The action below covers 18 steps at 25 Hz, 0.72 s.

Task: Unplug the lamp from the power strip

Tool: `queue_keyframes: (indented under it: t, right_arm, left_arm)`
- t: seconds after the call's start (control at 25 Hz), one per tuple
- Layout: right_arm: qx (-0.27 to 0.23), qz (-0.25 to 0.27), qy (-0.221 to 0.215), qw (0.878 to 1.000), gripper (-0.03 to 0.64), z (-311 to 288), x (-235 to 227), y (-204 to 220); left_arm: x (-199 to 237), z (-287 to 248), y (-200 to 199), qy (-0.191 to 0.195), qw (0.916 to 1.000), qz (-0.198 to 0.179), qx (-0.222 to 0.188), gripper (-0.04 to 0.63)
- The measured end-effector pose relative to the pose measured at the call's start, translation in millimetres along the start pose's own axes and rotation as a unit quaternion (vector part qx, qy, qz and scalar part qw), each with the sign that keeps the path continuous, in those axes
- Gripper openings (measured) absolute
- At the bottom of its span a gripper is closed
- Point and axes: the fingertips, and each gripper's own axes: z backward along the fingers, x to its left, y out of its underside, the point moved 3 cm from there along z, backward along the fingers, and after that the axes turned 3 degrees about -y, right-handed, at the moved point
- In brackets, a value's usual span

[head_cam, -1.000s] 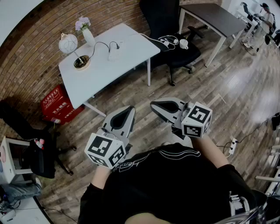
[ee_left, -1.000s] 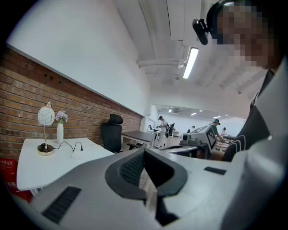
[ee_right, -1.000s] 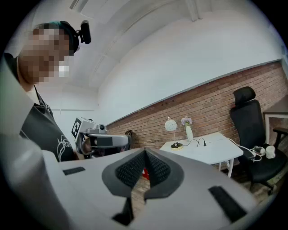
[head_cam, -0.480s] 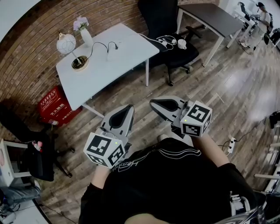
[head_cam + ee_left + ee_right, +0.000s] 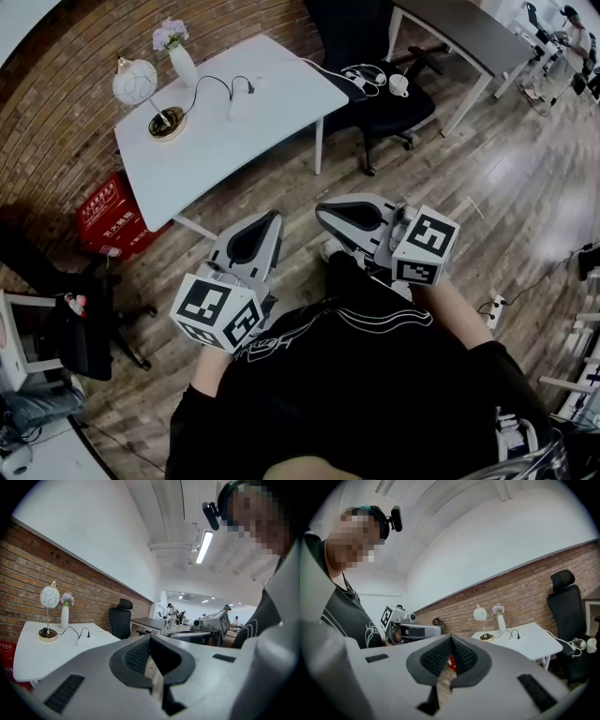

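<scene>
1. White rectangular table (image 5: 267,127) stands against the red brick wall (image 5: 56,122), on a wood plank floor (image 5: 469,178).
2. Table lamp with a white globe shade and round brass base (image 5: 137,84) stands upright near the table's far left corner, beside a white vase of pale flowers (image 5: 182,64).
3. Thin black cord (image 5: 208,86) runs from the lamp base to a black plug (image 5: 251,91) that sits in the white power strip (image 5: 246,103), which lies flat mid-table.
4. Left gripper (image 5: 270,219) is clenched with nothing in it; its own view shows the ribbed pads (image 5: 138,654) meeting at the tip.
5. Right gripper (image 5: 322,210) has its jaws pressed together too, with nothing between them.
6. Both grippers are held in front of the person's black shirt (image 5: 375,394), over the floor and well apart from the table, lamp and strip.
7. Black office chair (image 5: 375,56) stands right of the table; a red box (image 5: 108,220) sits on the floor under the table's left end.
</scene>
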Motion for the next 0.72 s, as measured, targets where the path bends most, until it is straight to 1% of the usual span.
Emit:
queue_keyframes:
  t: [0.12,0.28,0.52,0.72]
  right_arm:
    - [0.007,-0.006,-0.023,1.000,-0.003,-8,-19,1]
    - [0.011,-0.006,-0.024,1.000,-0.003,-21,-66,-1]
    - [0.016,-0.023,-0.036,0.999,-0.003,-35,-164,-14]
    - [0.026,-0.038,-0.067,0.997,-0.003,-52,-251,-28]
  left_arm:
    - [14,-18,-2,-0.007,1.0000,0.003,0.004,0.003]
    - [39,-54,-6,-0.017,0.9998,0.009,0.010,0.003]
    - [89,-133,-20,-0.044,0.9983,0.036,0.008,0.003]
    - [132,-204,-36,-0.078,0.9960,0.037,0.021,0.003]
